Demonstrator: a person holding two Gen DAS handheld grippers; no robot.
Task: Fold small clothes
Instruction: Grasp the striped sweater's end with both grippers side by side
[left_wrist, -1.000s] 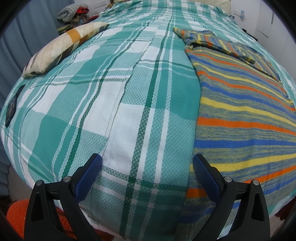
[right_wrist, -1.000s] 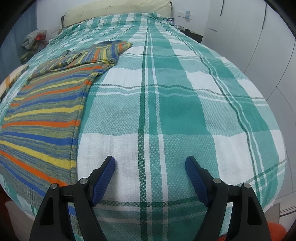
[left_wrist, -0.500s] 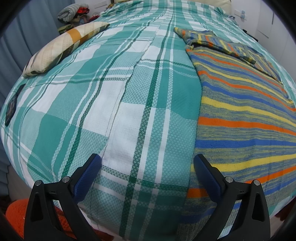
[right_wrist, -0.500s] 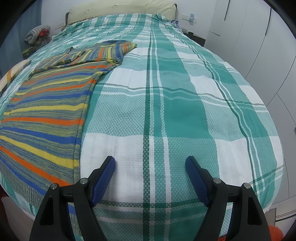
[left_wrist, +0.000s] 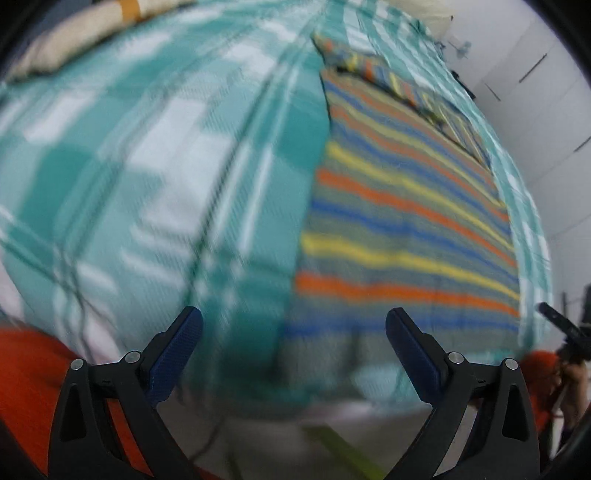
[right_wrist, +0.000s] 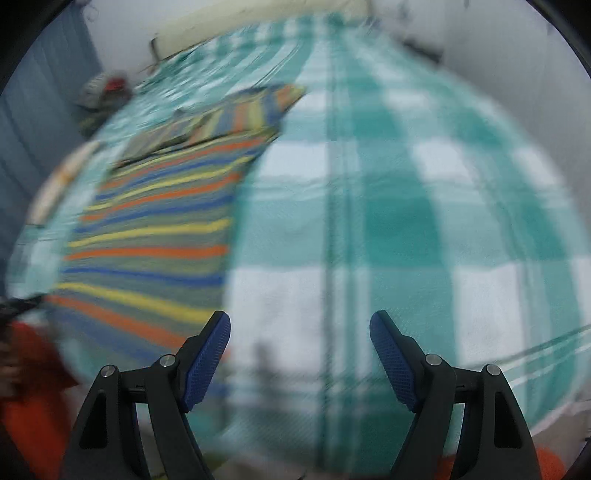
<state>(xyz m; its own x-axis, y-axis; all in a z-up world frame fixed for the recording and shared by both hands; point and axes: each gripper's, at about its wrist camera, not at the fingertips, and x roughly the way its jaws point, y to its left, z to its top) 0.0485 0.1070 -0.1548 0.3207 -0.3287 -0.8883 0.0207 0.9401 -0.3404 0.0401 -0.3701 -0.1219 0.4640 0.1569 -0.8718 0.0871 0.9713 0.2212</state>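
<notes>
A striped knit garment (left_wrist: 402, 206) in orange, yellow, blue and grey lies flat on the bed, its sleeves folded across the far end. In the right wrist view it (right_wrist: 155, 236) lies to the left. My left gripper (left_wrist: 294, 325) is open and empty, in the air off the bed's near edge, by the garment's lower left corner. My right gripper (right_wrist: 300, 328) is open and empty, off the near edge to the right of the garment. Both views are blurred by motion.
The bed is covered by a teal and white plaid sheet (left_wrist: 147, 166). A cream pillow (left_wrist: 85, 33) lies at its far left. An orange thing (left_wrist: 26, 373) shows below the bed's near edge. White cupboards (left_wrist: 546, 92) stand to the right.
Both grippers have pulled back from the bed and dropped lower, so the near edge of the bed and the floor now show. Both stay open. The garment has not moved.
</notes>
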